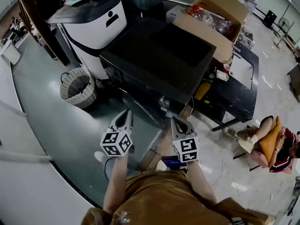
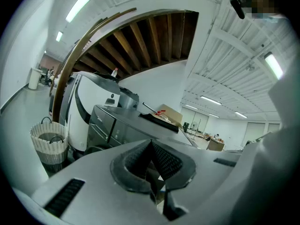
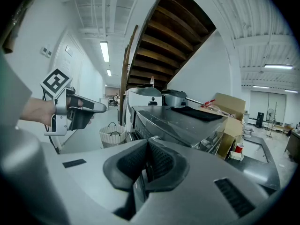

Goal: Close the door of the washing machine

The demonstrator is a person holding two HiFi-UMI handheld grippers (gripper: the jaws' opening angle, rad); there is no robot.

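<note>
Your left gripper (image 1: 126, 112) and right gripper (image 1: 178, 122) pointed side by side, each with its fingers pressed together on nothing. The washer (image 1: 159, 55) stood just ahead of the fingertips; I couldn't tell its door's state. A basket (image 1: 82, 97) sat left of them.

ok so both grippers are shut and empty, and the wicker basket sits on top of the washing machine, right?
Not quite. The wicker basket stands on the floor beside the washing machine, not on top of it; the head view shows it. The left gripper and right gripper are shut and empty, as you said.
</note>
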